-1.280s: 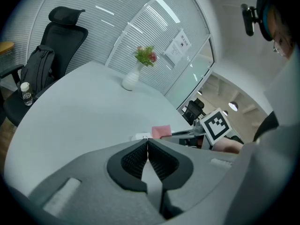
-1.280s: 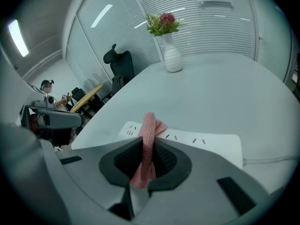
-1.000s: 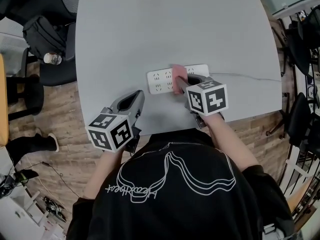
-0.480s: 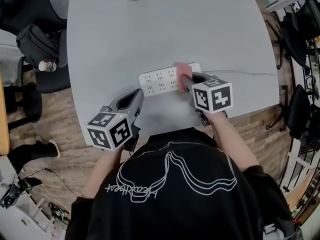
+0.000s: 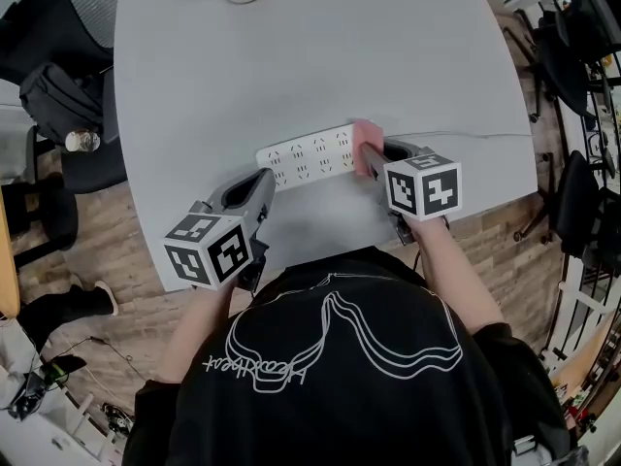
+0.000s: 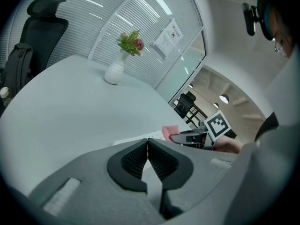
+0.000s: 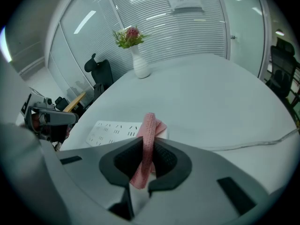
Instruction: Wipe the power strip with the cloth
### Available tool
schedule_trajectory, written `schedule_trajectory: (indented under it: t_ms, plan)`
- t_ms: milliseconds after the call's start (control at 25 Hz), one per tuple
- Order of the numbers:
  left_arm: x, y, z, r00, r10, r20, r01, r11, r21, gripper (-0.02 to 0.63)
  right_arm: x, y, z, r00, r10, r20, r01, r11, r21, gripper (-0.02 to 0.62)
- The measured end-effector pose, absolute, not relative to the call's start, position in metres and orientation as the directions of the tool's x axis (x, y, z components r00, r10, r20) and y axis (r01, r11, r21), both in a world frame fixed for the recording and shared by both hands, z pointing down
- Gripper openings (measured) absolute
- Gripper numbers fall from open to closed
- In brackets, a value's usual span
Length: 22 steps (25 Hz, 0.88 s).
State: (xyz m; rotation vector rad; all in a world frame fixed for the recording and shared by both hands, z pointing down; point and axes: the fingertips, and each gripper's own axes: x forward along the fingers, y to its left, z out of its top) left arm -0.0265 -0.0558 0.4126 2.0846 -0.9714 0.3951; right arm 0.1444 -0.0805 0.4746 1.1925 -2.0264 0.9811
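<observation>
Looking down in the head view, the white power strip (image 5: 309,153) lies by the near edge of the grey desk (image 5: 291,56), the right claw (image 5: 372,155) holding a pink cloth (image 5: 366,142) on its right end and the left claw (image 5: 260,184) near its left end, apart from it. The left gripper view shows that claw's jaws closed together with nothing between them. The right gripper view shows its jaws clamped on the folded cloth, whose far end touches the strip, with a thin cable (image 7: 253,142) running off right and a white vase (image 7: 139,64) far back.
</observation>
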Motion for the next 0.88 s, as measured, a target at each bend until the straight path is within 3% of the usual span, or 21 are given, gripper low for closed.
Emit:
schedule_trajectory:
  t_ms: [880]
  plan:
    - [-0.027, -0.047, 0.417, 0.659, -0.501, 0.561, -0.751, -0.394, 0.53, 0.014, 0.176, -0.08, 0.465, -0.377, -0.519, 0.767, -0.924, 0.27, -0.271, 0.043]
